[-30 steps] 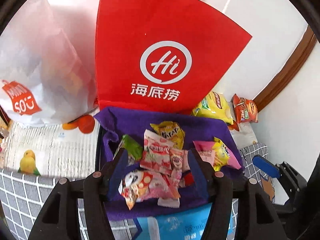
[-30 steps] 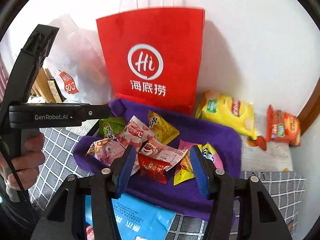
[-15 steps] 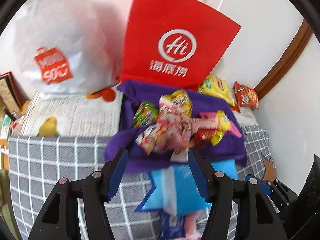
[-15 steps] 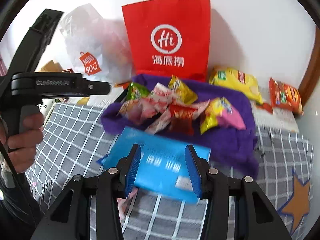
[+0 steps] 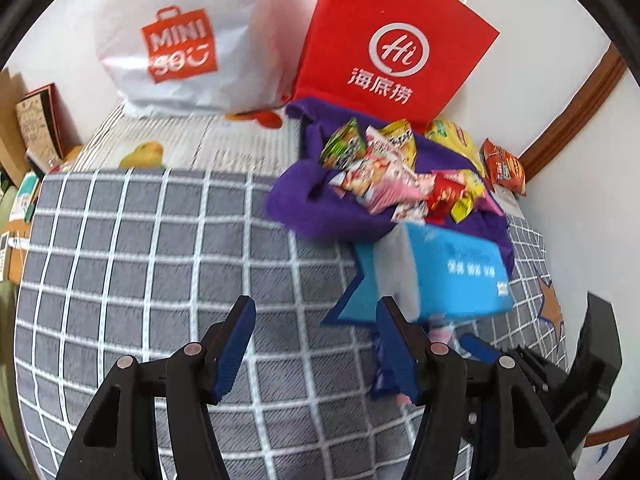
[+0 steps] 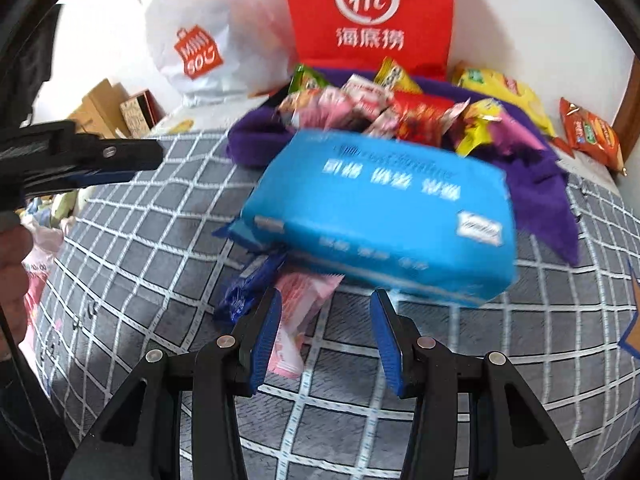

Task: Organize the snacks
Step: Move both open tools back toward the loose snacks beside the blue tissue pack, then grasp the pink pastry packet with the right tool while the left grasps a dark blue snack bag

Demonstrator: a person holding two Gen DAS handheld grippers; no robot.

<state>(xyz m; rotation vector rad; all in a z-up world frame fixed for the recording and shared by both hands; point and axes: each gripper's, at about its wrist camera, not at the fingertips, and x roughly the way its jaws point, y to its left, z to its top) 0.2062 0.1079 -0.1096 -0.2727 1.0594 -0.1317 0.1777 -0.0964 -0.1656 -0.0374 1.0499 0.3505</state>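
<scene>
Both tools empty, pads apart: left tool (image 5: 316,344), right tool (image 6: 326,336). Small foil snack packets (image 6: 384,108) heaped on purple cloth (image 6: 536,188). Risk: blue plastic-wrapped pack (image 6: 384,216) blocks reach; nudging scatters packets.

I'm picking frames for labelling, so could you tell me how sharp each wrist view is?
Left wrist view: snack pile smeared, blue pack soft, red bag logo crisp. Right wrist view: blue pack text streaked, tongs sharp. Fisheye bends the checked cloth lines in both.
</scene>
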